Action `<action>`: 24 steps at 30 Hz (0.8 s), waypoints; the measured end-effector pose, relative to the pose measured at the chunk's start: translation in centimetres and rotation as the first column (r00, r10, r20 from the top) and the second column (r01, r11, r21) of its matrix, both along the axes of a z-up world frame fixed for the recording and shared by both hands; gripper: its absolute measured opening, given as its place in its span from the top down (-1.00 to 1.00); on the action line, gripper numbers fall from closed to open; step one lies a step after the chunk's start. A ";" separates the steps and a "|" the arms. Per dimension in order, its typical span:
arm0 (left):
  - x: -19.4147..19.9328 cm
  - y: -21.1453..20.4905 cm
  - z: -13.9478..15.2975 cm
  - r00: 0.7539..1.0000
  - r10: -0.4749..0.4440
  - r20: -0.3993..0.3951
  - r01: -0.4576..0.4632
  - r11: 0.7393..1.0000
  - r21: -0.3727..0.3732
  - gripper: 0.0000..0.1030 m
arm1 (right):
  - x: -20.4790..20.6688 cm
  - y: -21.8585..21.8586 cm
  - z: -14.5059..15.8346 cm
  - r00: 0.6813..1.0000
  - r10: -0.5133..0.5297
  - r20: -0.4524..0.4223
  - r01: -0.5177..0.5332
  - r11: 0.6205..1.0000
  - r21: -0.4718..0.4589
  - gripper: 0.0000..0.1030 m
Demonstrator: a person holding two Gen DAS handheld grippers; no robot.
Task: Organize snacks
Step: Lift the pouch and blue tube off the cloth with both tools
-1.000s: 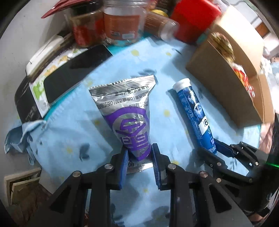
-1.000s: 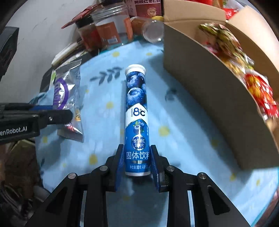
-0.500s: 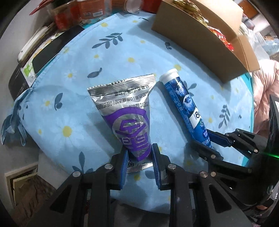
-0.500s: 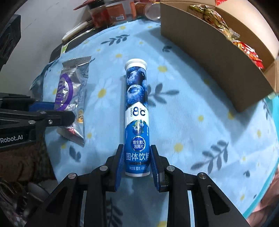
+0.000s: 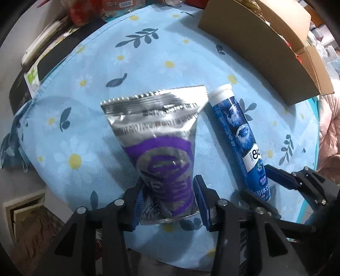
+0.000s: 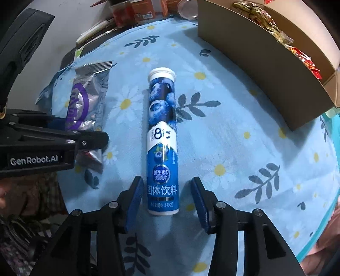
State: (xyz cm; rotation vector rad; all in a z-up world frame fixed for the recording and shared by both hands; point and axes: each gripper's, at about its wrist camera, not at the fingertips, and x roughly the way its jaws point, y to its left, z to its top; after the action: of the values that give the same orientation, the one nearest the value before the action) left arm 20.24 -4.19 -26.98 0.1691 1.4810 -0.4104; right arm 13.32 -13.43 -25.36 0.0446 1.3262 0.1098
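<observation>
A silver and purple snack pouch point(image 5: 161, 140) lies on the blue flowered cloth point(image 5: 148, 63). My left gripper point(image 5: 167, 199) has its jaws apart around the pouch's lower end, without pinching it. A blue tablet tube with a white cap point(image 6: 162, 140) lies on the cloth between the spread jaws of my right gripper point(image 6: 165, 201), which is open with gaps on both sides. The tube point(image 5: 240, 140) lies just right of the pouch in the left wrist view, and the pouch point(image 6: 87, 104) shows at the left of the right wrist view.
An open cardboard box point(image 6: 265, 63) with wrapped snacks inside stands at the right back. Jars and packets point(image 6: 136, 10) crowd the far edge. A flat dark packet point(image 5: 53, 61) lies at the cloth's left edge. My left gripper point(image 6: 53, 138) sits at the left.
Both grippers have opened and let go: the tube and the pouch now lie loose on the cloth. Both grippers have drawn back from the box toward the near edge.
</observation>
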 end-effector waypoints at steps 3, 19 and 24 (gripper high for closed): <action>-0.1 -0.4 0.0 1.000 -0.009 0.017 0.009 1.000 0.013 0.15 | 0.6 0.3 -0.1 1.000 -0.001 -0.001 0.001 1.000 -0.002 0.10; -0.7 -1.7 -0.3 0.994 -0.029 0.105 0.020 0.996 0.083 0.15 | 2.2 1.7 -0.3 0.994 0.091 0.053 -0.087 0.994 -0.073 0.10; -0.2 -1.5 -0.5 0.993 -0.034 0.116 0.027 0.997 0.066 0.46 | 2.3 2.9 -0.3 0.989 0.127 0.074 -0.119 0.988 -0.096 0.45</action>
State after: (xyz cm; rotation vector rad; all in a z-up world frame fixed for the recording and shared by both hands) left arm 20.06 -5.72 -27.52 0.2631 1.3779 -0.3714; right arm 15.60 -10.58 -25.65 -0.1184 1.2523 0.1543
